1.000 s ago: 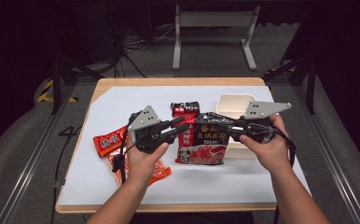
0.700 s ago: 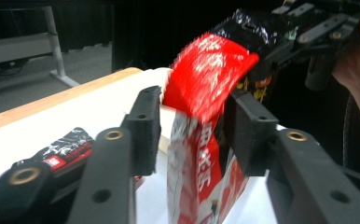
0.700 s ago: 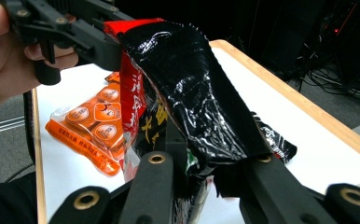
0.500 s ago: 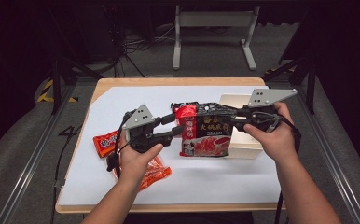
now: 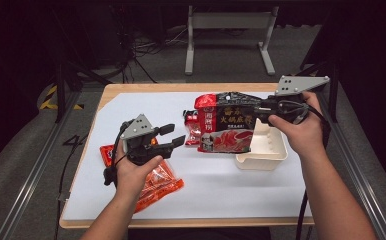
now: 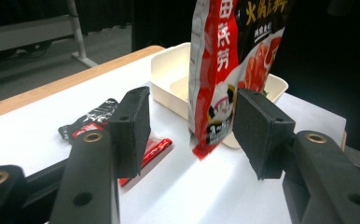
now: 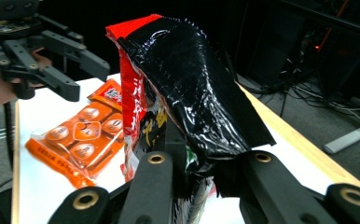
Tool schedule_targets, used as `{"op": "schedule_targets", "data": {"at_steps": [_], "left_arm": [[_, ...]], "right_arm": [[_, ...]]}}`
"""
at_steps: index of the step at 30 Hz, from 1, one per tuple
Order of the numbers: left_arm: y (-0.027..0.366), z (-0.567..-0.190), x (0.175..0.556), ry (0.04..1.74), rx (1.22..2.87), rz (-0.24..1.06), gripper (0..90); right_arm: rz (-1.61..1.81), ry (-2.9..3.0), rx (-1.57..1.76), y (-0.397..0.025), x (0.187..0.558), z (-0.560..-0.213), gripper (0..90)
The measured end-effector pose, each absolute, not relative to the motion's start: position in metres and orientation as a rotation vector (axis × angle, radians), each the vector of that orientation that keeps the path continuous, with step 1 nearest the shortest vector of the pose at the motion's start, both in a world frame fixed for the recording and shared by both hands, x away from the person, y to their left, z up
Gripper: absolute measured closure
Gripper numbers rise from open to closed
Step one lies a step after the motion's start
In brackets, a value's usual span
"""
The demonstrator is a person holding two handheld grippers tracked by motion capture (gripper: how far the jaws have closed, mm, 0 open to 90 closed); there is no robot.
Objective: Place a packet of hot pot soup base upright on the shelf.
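A big red and black soup-base packet (image 5: 226, 127) hangs upright above the white mat, its lower right corner over the cream tray (image 5: 276, 150). My right gripper (image 5: 257, 114) is shut on the packet's upper right edge; in the right gripper view the jaws (image 7: 201, 172) pinch the crumpled black foil of the packet (image 7: 187, 93). My left gripper (image 5: 177, 134) stands open just left of the packet, not touching it. In the left gripper view the packet (image 6: 220, 70) hangs beyond the open pads (image 6: 131, 126), in front of the tray (image 6: 169, 70).
A small red and black sachet (image 5: 191, 125) lies behind the packet's left edge. An orange snack packet (image 5: 156, 180) lies under my left wrist, and another red one (image 5: 108, 152) lies beside it. The white mat (image 5: 221, 190) covers a wooden table.
The right gripper has carried the packet up and to the right, over the tray. The left gripper has drawn back to the left, away from the packet's left edge, and stands open.
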State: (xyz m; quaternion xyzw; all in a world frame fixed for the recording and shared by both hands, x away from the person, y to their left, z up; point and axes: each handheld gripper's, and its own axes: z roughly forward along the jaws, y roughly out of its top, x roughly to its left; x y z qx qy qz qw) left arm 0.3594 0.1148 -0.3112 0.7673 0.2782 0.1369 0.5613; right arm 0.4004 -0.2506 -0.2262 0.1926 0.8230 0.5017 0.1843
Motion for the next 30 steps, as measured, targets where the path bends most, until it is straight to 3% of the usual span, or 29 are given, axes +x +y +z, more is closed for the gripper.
{"op": "schedule_targets", "data": {"at_steps": [30], "left_arm": [[0.139, -0.313, 0.372, 0.714, 1.810, 0.336, 37.9]], "right_arm": [[1.310, 2.224, 0.576, -0.286, 0.451, -0.211, 78.4]]}}
